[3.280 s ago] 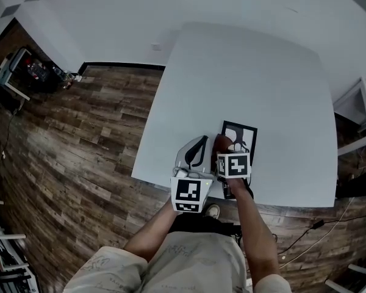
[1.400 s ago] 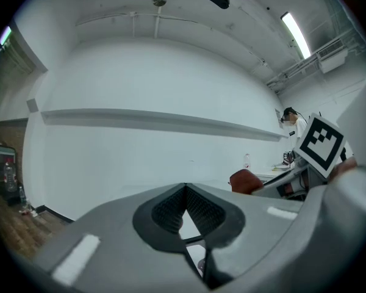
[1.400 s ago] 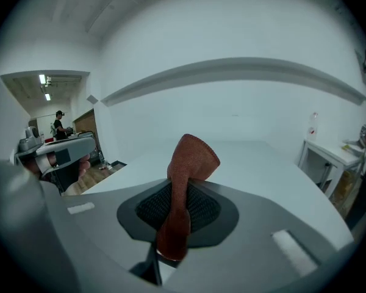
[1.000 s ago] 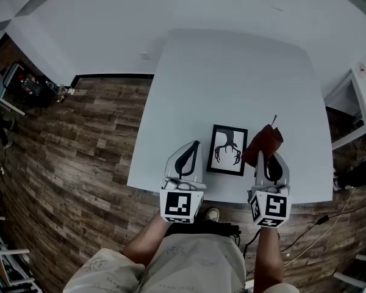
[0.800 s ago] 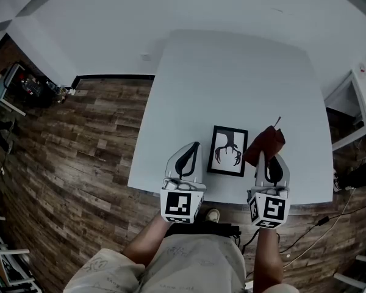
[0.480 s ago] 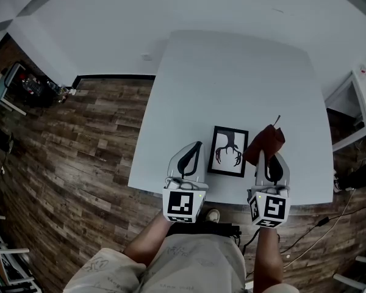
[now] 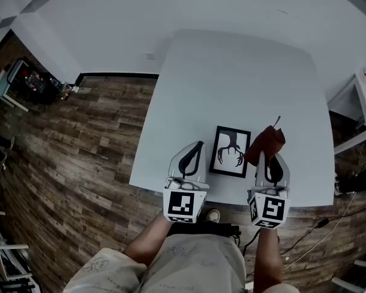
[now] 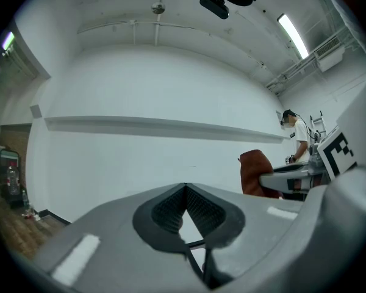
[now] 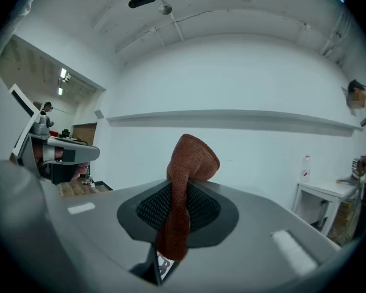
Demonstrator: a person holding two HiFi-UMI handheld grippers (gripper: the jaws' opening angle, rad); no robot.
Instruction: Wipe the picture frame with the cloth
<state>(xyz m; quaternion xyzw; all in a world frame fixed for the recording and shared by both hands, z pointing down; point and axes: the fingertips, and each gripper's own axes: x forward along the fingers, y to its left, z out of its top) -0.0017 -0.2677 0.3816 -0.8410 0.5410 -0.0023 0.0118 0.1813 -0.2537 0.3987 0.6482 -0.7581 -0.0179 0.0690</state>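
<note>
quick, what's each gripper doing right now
Left gripper: shut, nothing between its jaws.
Right gripper: shut on the cloth.

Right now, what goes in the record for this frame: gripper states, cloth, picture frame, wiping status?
left gripper: shut, empty, left of the frame
right gripper: shut on the cloth
cloth: rust-brown, sticking up past the jaws, right of the frame
picture frame: flat on the white table, between the grippers
wiping: not under way
</note>
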